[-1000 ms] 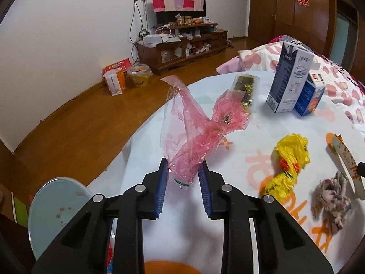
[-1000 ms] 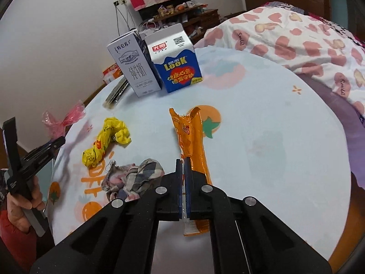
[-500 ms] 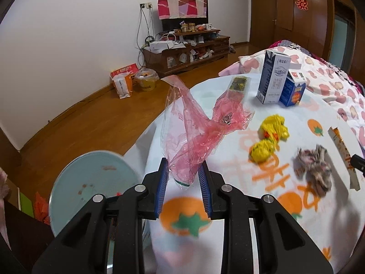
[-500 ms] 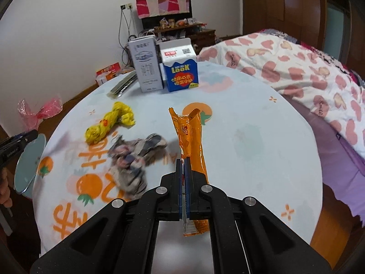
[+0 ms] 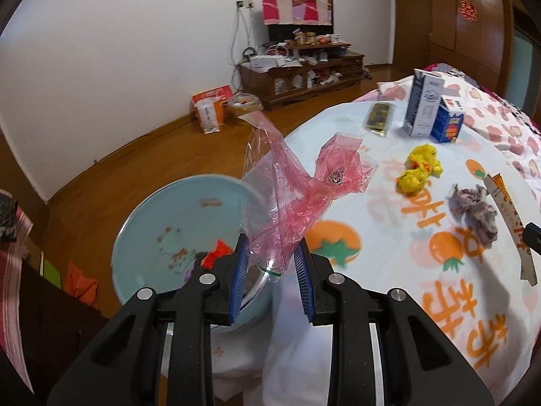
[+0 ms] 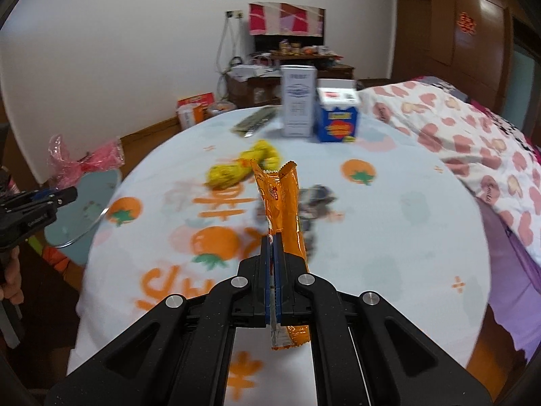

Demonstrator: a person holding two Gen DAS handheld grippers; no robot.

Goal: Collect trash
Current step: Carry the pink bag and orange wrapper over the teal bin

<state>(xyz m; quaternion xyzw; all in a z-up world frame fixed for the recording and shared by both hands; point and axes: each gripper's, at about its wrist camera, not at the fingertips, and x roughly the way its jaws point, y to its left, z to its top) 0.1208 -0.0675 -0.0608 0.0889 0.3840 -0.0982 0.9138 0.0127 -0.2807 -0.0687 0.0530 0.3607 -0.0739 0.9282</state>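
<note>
My left gripper [image 5: 272,247] is shut on a crumpled pink plastic bag [image 5: 290,196], which hangs over the rim of a pale blue bin [image 5: 162,216] beside the table. The bin holds a few scraps. My right gripper [image 6: 274,243] is shut on a long orange snack wrapper [image 6: 280,199], held upright above the tablecloth. The right wrist view shows the left gripper [image 6: 67,196] with the pink bag [image 6: 88,162] at far left, over the bin [image 6: 84,209]. On the table lie a yellow crumpled bag [image 5: 419,169] and a grey crumpled wad [image 5: 473,209].
The round table [image 5: 389,270] has a fruit-print cloth. At its far side stand a white carton [image 5: 422,108] and a blue carton [image 5: 448,121], with a dark foil packet [image 5: 380,116] beside them. A bed with a heart-print cover [image 6: 473,149] lies right. Wooden floor spreads left.
Both grippers have drawn back from the table's middle toward its near edge. The bin has come under the left gripper with the pink bag. The right gripper rolled, still gripping the orange wrapper.
</note>
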